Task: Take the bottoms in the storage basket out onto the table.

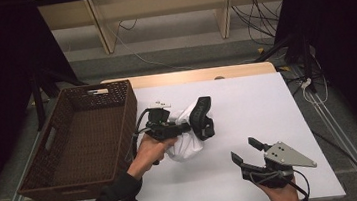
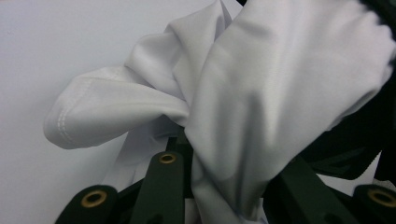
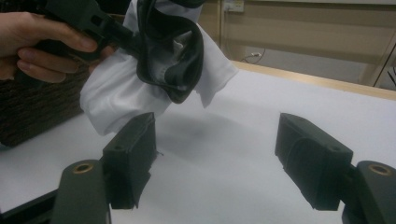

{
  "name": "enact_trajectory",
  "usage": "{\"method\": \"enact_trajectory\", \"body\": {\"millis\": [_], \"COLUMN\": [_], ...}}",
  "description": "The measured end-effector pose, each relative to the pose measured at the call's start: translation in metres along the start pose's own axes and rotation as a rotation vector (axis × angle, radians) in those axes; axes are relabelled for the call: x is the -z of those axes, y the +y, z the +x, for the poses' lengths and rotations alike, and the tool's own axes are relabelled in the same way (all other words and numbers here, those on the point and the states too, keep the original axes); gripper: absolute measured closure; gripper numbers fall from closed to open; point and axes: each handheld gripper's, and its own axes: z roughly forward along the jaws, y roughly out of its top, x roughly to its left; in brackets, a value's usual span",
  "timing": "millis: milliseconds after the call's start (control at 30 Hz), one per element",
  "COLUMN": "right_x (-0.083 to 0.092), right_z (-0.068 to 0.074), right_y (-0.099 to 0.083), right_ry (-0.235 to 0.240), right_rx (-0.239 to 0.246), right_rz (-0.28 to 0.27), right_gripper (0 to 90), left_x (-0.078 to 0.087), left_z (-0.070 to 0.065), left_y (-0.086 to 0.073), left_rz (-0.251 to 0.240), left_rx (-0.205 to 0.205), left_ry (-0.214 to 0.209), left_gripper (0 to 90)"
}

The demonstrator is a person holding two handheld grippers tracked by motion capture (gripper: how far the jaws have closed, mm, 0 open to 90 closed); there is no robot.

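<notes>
White garment hangs clamped in left tongs.

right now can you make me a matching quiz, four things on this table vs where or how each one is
Things:
1. wicker basket
2. white garment
3. left gripper
4. right gripper

States:
a. open, holding nothing, near the table's front right
b. lifted off the table, bunched
c. shut on cloth
d. empty, at the table's left edge

Pairs: 1-d, 2-b, 3-c, 4-a
</notes>
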Motion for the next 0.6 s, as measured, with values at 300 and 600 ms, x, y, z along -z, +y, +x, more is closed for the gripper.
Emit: {"method": "enact_trajectory", "body": {"millis": [300, 600], "right_x": [0.0, 0.0], "right_z": [0.0, 0.0], "right_y": [0.0, 0.0], "right_ry": [0.001, 0.003], "right_rx": [0.001, 0.001], "right_rz": [-0.002, -0.004], "right_gripper": [30.2, 30.2], "left_x": [-0.01, -0.02], "left_z": [0.0, 0.0], "left_y": [-0.007, -0.013], "left_rz": [0.029, 0.058], "left_rx": [0.003, 0.017], "left_ry": [0.006, 0.002], "left_gripper": [73.3, 73.0]}}
